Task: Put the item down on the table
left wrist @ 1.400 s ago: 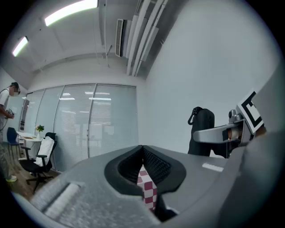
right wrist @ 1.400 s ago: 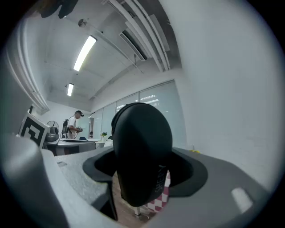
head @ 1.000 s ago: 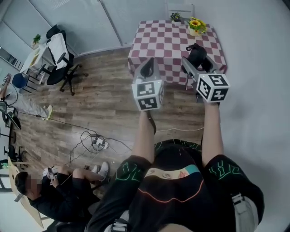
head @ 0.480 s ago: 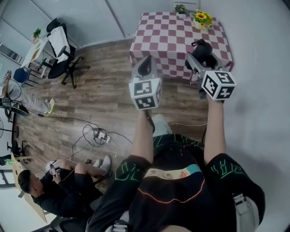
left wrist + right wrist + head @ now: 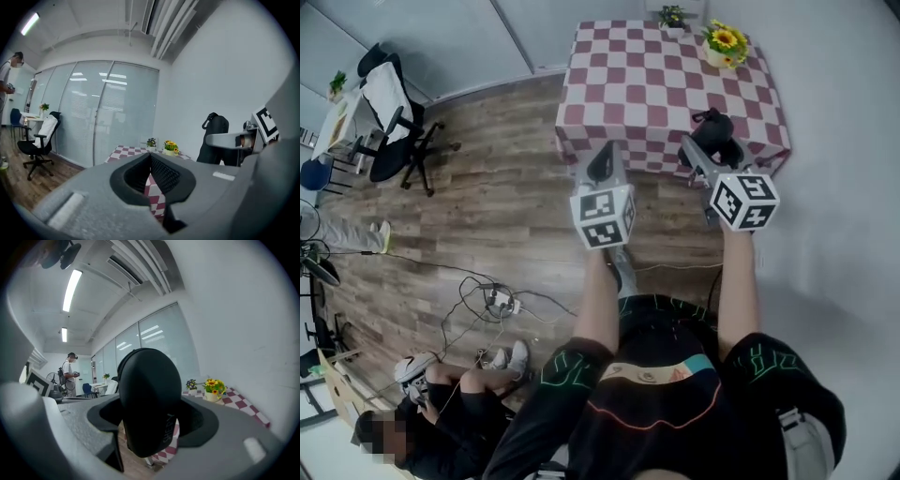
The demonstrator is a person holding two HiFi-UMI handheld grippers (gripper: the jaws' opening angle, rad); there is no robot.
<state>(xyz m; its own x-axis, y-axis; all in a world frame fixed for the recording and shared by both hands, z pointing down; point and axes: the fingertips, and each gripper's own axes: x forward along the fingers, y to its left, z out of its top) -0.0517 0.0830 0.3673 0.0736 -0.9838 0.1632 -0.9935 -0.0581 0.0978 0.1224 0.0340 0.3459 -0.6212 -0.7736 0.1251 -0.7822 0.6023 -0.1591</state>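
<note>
My right gripper [image 5: 711, 142] is shut on a black oval zip case [image 5: 712, 127] that stands upright between its jaws and fills the middle of the right gripper view [image 5: 150, 401]. The case hangs in the air over the near edge of a table with a red-and-white checked cloth [image 5: 661, 80]. My left gripper [image 5: 602, 161] is shut with nothing in it, level with the right one and just short of the table's front edge. In the left gripper view its pads [image 5: 161, 173] meet, and the table [image 5: 126, 151] lies ahead and below.
A pot of yellow flowers [image 5: 724, 45] and a small green plant [image 5: 672, 16] stand at the table's far edge. A white wall runs along the right. An office chair [image 5: 389, 131], floor cables with a power strip [image 5: 502, 298] and a seated person [image 5: 431, 412] are to the left.
The table has drawn nearer and sits larger in the head view. Both grippers keep their pose, and the right one still holds the case.
</note>
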